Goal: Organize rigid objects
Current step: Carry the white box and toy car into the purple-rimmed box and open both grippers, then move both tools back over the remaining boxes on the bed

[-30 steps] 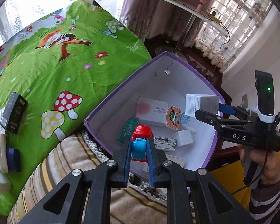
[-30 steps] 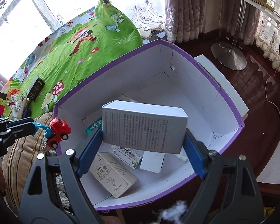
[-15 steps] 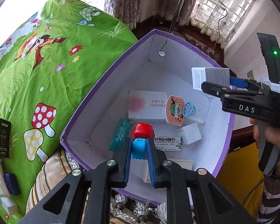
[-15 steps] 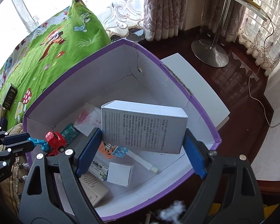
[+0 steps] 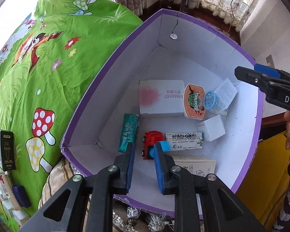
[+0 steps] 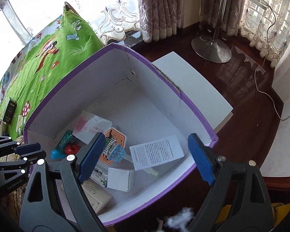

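Purple box point(image 5: 110, 89) floor now under dropped toy car point(image 5: 151, 145) and carton point(image 6: 157, 151), both hand-held grippers spread.

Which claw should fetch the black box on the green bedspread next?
Left, likely: left claw, jaws just opened, nothing between them, hangs at the purple box's bedspread-side edge, nearer the black box; right claw is farther.

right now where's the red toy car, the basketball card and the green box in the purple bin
red toy car point(image 5: 151, 138), left wrist view, on its red roof
basketball card point(image 5: 194, 102), left wrist view, on the ball logo
green box point(image 5: 129, 132), left wrist view, middle of its top face
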Available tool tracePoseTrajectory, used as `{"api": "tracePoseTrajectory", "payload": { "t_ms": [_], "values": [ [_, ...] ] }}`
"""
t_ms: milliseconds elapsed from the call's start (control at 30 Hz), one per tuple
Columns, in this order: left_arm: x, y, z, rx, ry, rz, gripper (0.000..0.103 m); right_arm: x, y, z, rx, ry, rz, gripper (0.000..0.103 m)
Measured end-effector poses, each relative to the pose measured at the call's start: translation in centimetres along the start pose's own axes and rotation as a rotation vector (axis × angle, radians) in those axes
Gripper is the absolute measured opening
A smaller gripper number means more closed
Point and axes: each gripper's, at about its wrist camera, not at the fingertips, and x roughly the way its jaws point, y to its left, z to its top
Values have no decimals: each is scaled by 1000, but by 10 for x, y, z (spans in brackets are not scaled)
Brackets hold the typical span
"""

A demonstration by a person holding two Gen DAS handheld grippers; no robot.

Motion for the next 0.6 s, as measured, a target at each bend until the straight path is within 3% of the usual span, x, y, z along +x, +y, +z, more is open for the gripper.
{"api": "tracePoseTrajectory", "payload": {
  "t_ms": [100,400,600],
  "values": [
    [-9,11,-5,-40,-24,-28,41,-8,3,1,-4,-17,8,89],
    [-40,49,-34,-204,-123,-141,41,-22,35,1,-62,-39,62,89],
    [-59,76,-59,-283,-196,-146,41,-33,70,0,-125,-54,97,89]
  ]
}}
